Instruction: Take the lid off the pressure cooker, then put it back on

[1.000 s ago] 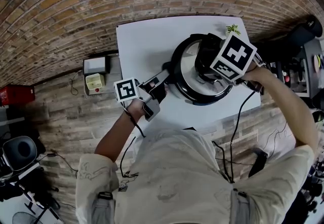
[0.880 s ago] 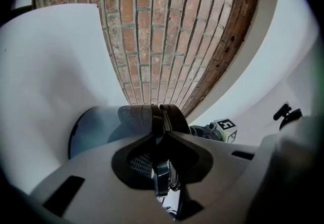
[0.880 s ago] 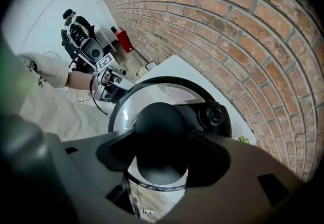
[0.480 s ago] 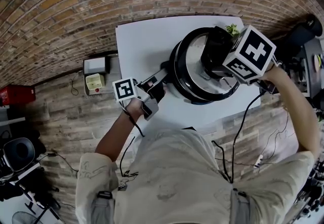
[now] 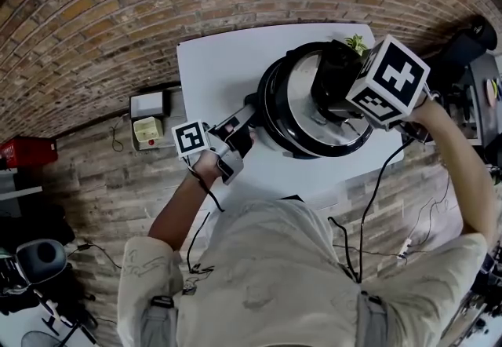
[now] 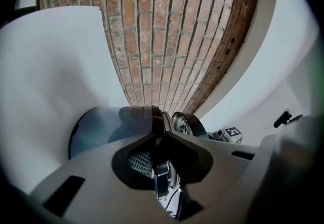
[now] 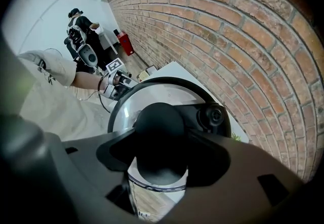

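While the left gripper (image 5: 243,124) steadied the pot (image 6: 96,129), the right gripper (image 7: 159,139) held the lid (image 5: 292,114) over it.
Nearest, the left gripper lay level, pinched on the pot's thin black side handle (image 6: 161,180), whose long axis ran toward it. Beyond, over the white bench (image 5: 212,63), the right gripper pointed straight down, clamped on the round matte knob (image 7: 158,121). The circular steel lid, black-rimmed, apparently hung just clear of the pot, so refitting looked like a straight lowering.
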`<state>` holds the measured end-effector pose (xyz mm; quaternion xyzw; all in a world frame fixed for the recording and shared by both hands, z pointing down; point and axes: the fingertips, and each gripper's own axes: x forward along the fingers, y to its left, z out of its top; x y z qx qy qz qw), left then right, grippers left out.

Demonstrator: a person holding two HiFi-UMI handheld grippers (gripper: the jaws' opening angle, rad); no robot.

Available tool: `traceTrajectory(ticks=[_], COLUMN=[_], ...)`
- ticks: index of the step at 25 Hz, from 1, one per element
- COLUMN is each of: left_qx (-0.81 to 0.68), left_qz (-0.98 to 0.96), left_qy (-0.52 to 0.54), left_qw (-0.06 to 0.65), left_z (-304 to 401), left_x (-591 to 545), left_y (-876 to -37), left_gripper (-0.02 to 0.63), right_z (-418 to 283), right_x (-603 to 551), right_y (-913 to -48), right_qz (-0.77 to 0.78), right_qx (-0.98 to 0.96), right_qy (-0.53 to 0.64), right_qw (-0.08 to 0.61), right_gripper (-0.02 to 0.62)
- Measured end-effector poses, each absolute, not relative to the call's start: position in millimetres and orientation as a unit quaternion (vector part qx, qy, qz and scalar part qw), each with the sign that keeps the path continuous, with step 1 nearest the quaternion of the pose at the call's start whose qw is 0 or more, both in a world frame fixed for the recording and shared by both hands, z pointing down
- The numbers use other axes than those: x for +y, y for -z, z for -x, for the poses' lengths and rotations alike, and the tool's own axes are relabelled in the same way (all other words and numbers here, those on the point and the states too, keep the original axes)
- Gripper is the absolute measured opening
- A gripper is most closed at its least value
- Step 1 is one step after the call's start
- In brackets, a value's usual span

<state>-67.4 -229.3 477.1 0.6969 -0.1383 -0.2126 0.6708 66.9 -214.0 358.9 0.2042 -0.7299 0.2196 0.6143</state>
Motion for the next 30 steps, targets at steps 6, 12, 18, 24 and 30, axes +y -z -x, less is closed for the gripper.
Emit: traceTrajectory(ticks=[6,12,18,24,30], left_qx=[-0.149,-0.159,-0.178,-0.217,-0.258], left_qz=[-0.696,-0.695,-0.699,-0.691,-0.679], left_qy=[0.215,0.221,0.229,0.259,0.299], left_qw=[0.668,0.666,0.654,0.639,0.619], left_z=[70,73,77,80,85], left_x=[-231,-231,-233,-234,-237], left_y=[-479,-480,-482,-483,-484], left_gripper=[0.067,0.067,0.069,0.069,0.069], right_z=[-83,-108,-146,-181,-209], right_x=[-204,-186,-172,-150,-132], right_y=[-358,-356,-358,-368,-375], right_qz=[-0.216,-0.224,-0.242,-0.249,-0.249], right_qx=[-0.729,-0.731,-0.731,-0.735,-0.741], right_qy=[-0.215,-0.228,-0.227,-0.233,-0.237], right_qw=[0.613,0.602,0.596,0.587,0.577], right_gripper=[0.293,0.293,0.293,0.293,0.293])
